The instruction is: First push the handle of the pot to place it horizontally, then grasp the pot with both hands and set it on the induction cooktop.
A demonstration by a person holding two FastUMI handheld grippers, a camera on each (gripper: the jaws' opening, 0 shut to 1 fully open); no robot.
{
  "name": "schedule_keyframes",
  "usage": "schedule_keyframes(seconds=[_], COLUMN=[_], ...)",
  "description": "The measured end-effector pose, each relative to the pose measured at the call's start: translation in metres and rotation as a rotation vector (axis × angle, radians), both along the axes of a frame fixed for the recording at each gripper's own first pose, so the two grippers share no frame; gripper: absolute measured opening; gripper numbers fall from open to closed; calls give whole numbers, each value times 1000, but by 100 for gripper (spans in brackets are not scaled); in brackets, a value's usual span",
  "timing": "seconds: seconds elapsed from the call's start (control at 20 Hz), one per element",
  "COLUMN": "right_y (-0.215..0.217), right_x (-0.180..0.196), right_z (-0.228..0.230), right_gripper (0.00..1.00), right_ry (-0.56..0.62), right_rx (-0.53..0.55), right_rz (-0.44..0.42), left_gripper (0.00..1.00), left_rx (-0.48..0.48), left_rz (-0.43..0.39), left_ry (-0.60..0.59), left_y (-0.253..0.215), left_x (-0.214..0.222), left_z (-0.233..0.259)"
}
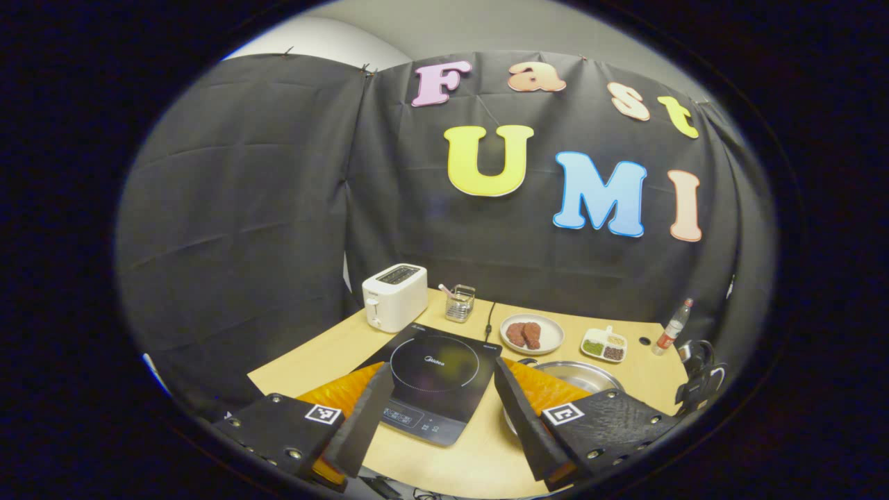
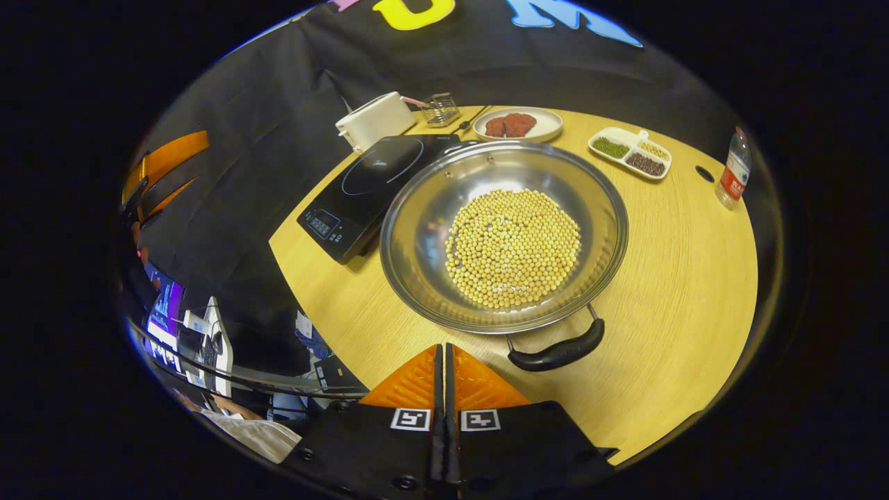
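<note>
Wooden surface (image 2: pixel 680 278) carries a steel pot (image 2: pixel 424 229) of yellow beans, touching the induction cooktop's (image 2: pixel 361 187) right edge. Pot's black handle (image 2: pixel 555 353) points toward the right gripper (image 2: pixel 444 368), fingers closed w/ nothing between. Left gripper (image 1: pixel 439 410) hovers before the cooktop, fingers spread wide apart, empty.
</note>
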State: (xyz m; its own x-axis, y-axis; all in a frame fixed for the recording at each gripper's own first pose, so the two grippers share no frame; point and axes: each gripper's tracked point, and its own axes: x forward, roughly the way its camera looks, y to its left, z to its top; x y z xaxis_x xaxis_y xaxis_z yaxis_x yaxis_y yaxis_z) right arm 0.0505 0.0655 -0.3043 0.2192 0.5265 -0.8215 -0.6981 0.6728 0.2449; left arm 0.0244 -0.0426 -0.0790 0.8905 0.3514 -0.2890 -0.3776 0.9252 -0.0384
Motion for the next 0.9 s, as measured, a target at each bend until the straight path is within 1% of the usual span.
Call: schedule_keyframes(seconds=[0.05, 0.25, 0.3, 0.35, 0.6, 0.75, 0.9], right_y=[0, -9, -11, -11, -17, -19, -25], right_x=[2, 14, 16, 17, 24, 33, 39], right_z=[-6, -21, -23, -25, -25, -24, -25], right_gripper=[2, 2, 0, 2, 2, 2, 2], right_ry=[0, -21, -24, -22, -69, -82, -91], right_rx=[-21, -115, -138, -149, -247, -275, -314], right_rz=[-10, -72, -92, -111, -220, -290, -327], left_gripper=[87, 89, 89, 89, 89, 89, 89], left_rx=[5, -8, -14, -26, -95, -94, -68], left_rz=[-15, -114, -134, -153, -261, -358, -409], left_ry=[5, 15, 13, 10, 1, 15, 37], left_y=[4, 13, 16, 20, 41, 51, 61], left_x=[3, 19, 23, 26, 43, 55, 68], left_z=[-3, -15, -17, -21, -43, -56, -62])
